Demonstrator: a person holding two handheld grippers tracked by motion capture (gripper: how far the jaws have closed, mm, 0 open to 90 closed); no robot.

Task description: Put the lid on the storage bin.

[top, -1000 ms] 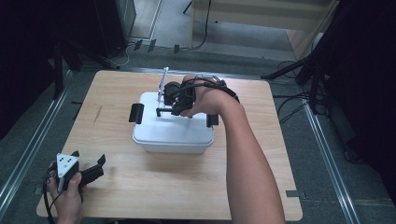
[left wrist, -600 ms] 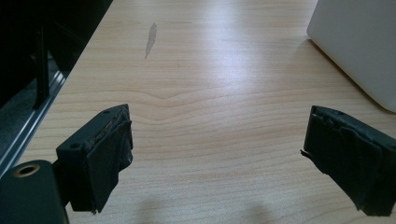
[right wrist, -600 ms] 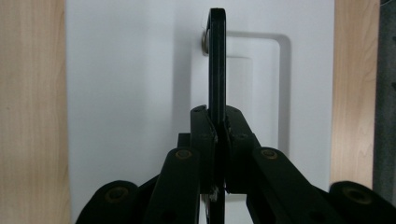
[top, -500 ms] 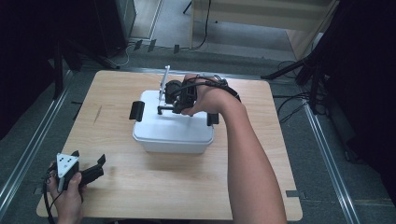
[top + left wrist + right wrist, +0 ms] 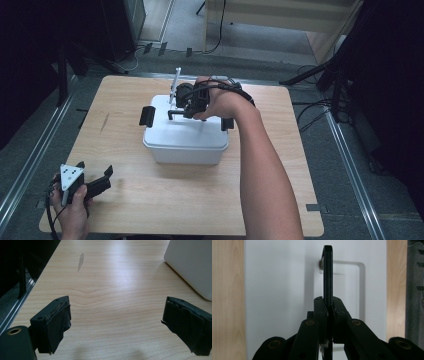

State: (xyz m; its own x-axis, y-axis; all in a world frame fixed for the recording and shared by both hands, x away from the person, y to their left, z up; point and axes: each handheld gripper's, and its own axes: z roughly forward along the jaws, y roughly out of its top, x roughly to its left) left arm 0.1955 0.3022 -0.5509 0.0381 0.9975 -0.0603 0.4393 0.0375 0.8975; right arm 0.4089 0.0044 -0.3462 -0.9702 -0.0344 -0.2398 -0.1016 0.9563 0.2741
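From the high view, the white plastic box with a flat lid [image 5: 186, 135] sits in the middle of the light wooden table [image 5: 150, 200]. Black clips [image 5: 146, 115] stick out at its two ends. The right gripper [image 5: 176, 113] is above the lid, pinching the thin black carry handle [image 5: 172, 115] that stands up from it. To do this well, the person should probably pull straight up and slowly, so the handle does not slip out and the box does not swing. The left gripper [image 5: 102, 181] rests near the table's front left corner, well apart from the box.

In the left gripper view, the left gripper's two black padded jaws stand wide apart with nothing between them. A white corner of the box [image 5: 192, 262] shows at the upper right. This gripper could steady the box if it tips.

In the right gripper view, the jaws are squeezed tight on the handle [image 5: 328, 277], which stands upright over a shallow dip in the smooth white lid [image 5: 282, 290].
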